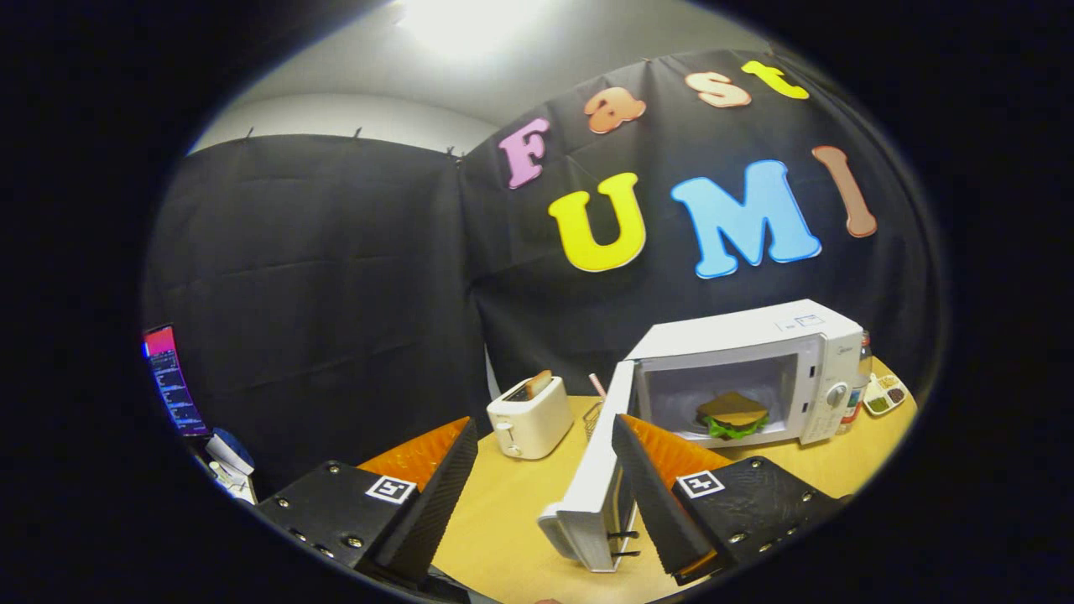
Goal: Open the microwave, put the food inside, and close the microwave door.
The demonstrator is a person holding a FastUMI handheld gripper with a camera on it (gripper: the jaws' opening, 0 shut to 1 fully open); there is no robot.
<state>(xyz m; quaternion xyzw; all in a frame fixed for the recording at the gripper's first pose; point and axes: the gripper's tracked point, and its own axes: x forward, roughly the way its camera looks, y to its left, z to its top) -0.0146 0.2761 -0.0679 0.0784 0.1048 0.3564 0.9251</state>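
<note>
The claw is spread, the microwave's open door beside one finger, the sandwich inside, beyond it.

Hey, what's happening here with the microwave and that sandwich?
A person's handheld gripper is at a white microwave on a wooden table. The microwave door stands swung wide open, and the sandwich already sits inside the cavity. The fingers are open and hold nothing; the door's outer edge lies between them, close to one finger. Closing the door is what remains. A toaster with toast stands beside the microwave.
</note>
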